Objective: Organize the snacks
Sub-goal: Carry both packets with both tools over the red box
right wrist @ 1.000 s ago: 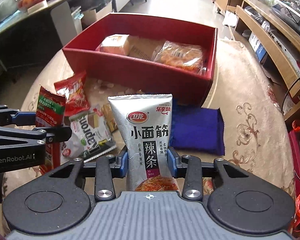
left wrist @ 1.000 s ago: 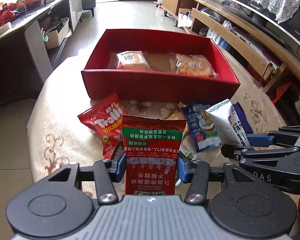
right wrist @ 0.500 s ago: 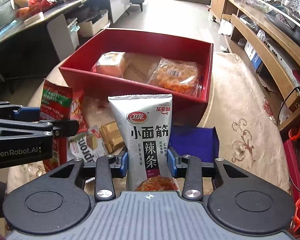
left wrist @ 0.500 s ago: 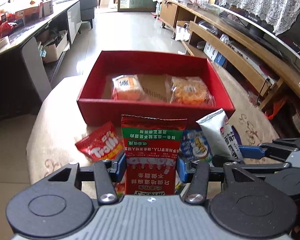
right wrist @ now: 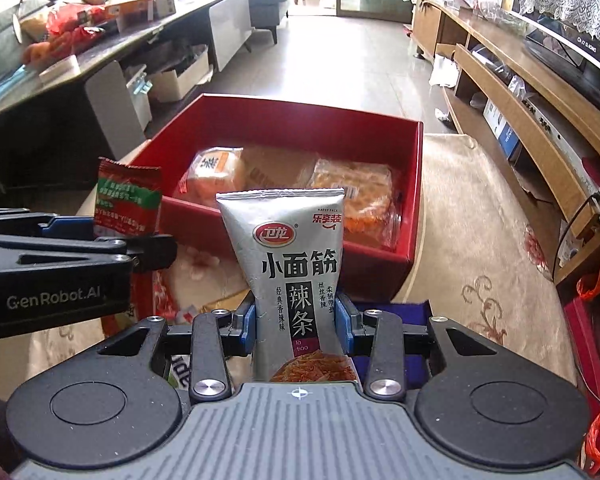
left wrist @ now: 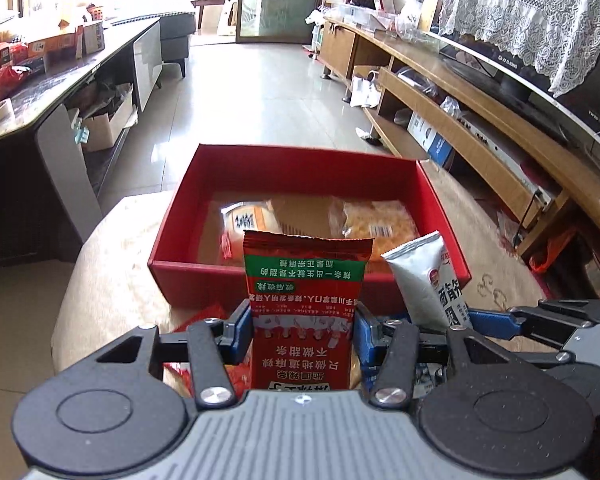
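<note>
My left gripper point(left wrist: 303, 330) is shut on a red and green snack packet point(left wrist: 304, 296), held upright above the table in front of the red box point(left wrist: 236, 168). My right gripper point(right wrist: 296, 322) is shut on a silver spicy-strip packet point(right wrist: 292, 256), also upright, just right of the left one. The red box point(right wrist: 414, 200) holds a bread pack point(right wrist: 216, 172) on the left and an orange snack bag point(right wrist: 356, 192) on the right. The silver packet also shows in the left wrist view point(left wrist: 428, 280), and the red packet in the right wrist view point(right wrist: 126, 200).
The box stands on a round table with a beige cloth point(left wrist: 112, 240). Loose snack packets point(right wrist: 204, 280) and a blue pouch point(right wrist: 388, 312) lie on the cloth below the grippers. A dark counter point(left wrist: 40, 92) is at the left, a wooden TV bench point(left wrist: 480, 120) at the right.
Both grippers have risen with their packets and moved toward the box. The loose snacks on the cloth have dropped mostly out of sight below them.
</note>
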The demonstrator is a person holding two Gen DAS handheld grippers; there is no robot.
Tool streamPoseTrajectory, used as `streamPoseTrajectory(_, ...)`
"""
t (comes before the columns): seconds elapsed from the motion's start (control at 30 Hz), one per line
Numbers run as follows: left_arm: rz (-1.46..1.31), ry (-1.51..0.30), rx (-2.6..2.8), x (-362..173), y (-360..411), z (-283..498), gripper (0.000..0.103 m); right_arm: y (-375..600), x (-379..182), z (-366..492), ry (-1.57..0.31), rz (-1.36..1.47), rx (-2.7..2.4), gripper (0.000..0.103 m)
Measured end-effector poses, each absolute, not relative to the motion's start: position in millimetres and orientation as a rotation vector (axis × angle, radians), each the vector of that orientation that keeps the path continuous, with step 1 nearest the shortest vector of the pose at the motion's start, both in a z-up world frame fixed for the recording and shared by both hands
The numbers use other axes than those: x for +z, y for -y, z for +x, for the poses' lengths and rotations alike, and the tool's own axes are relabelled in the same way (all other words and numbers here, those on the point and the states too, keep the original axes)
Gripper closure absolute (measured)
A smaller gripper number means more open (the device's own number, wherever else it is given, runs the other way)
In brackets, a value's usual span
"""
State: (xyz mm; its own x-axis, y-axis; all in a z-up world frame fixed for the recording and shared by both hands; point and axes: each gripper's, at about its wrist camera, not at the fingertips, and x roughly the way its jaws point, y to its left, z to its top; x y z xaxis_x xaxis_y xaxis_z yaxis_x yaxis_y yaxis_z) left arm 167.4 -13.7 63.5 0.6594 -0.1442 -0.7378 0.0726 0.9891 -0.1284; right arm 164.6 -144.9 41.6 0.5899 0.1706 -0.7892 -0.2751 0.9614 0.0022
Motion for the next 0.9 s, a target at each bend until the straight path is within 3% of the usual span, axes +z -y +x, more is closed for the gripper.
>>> streamPoseTrajectory(0.9,-0.1,-0.779,-0.109,78,26,250,0.058,140,54,230,-0.84,-0.03,0.242,0.057)
